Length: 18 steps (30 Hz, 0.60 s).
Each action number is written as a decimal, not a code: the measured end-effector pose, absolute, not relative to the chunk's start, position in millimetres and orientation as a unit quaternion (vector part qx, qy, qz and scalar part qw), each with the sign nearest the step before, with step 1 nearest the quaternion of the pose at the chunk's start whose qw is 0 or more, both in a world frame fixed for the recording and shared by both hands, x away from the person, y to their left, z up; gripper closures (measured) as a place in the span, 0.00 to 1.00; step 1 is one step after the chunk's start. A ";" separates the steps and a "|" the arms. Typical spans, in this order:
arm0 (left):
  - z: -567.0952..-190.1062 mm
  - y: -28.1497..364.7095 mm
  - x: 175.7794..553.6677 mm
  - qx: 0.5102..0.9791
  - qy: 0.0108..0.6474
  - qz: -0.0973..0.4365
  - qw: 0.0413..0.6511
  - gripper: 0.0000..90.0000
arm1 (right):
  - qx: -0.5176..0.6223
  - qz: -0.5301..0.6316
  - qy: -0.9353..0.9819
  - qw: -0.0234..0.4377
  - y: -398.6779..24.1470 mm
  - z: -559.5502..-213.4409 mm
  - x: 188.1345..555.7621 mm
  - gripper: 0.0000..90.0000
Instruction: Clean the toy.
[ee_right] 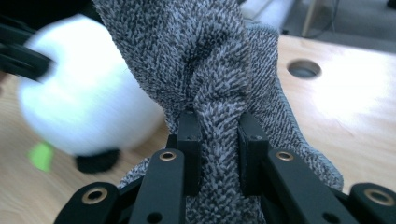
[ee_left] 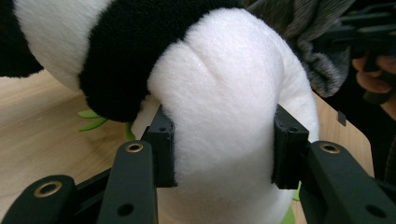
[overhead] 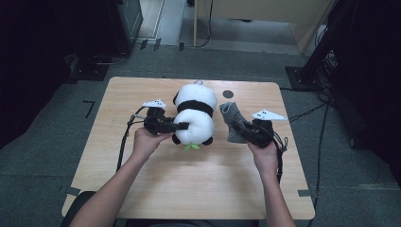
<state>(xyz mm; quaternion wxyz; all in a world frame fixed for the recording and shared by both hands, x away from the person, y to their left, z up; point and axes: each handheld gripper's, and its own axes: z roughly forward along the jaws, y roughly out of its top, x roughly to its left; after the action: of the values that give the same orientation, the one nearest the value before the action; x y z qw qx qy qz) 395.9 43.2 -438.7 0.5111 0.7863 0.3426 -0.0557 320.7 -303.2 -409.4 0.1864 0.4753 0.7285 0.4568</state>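
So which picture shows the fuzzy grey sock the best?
The right gripper view. The grey sock sits close up, bunched and pinched between the right gripper, so its fuzzy weave shows clearly. The high view shows it small, beside the panda. The left gripper view catches just a corner of it behind the panda.

Wood table (round hole); grey carpet.

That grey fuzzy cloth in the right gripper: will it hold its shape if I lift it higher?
Probably not. The grey fuzzy knit cloth bunches into a fold where the right gripper pinches it, so it looks floppy. It likely drapes and feels light. The nubby pile should resist slipping.
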 end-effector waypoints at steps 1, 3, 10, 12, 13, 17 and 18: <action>-439.6 42.3 394.8 0.784 0.343 -0.060 0.514 0.60 | 0.468 0.460 0.730 0.187 -299.2 -406.0 319.5 0.85; -439.8 40.2 392.4 0.787 0.343 -0.058 0.510 0.60 | 0.453 0.468 0.735 0.189 -290.4 -399.5 317.0 0.85; -438.8 41.8 385.3 0.782 0.347 -0.049 0.515 0.60 | 0.397 0.488 0.755 0.185 -249.9 -387.4 311.7 0.85; -438.2 44.0 384.2 0.773 0.353 -0.055 0.524 0.60 | 0.383 0.490 0.763 0.175 -237.9 -389.3 311.6 0.85; -437.5 45.2 383.7 0.771 0.354 -0.056 0.526 0.60 | 0.377 0.488 0.768 0.172 -231.9 -390.8 311.6 0.85; -435.1 49.9 382.3 0.771 0.360 -0.044 0.524 0.60 | 0.355 0.481 0.782 0.174 -212.2 -396.2 308.2 0.85; -435.3 51.4 382.9 0.768 0.363 -0.046 0.525 0.60 | 0.349 0.483 0.785 0.170 -209.3 -397.3 307.6 0.85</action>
<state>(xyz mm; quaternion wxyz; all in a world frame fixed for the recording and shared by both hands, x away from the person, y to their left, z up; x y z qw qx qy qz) 382.9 51.4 -435.3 0.5255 0.7680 0.3633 -0.0459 307.6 -209.3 -397.3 0.1696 0.3495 0.7847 0.4830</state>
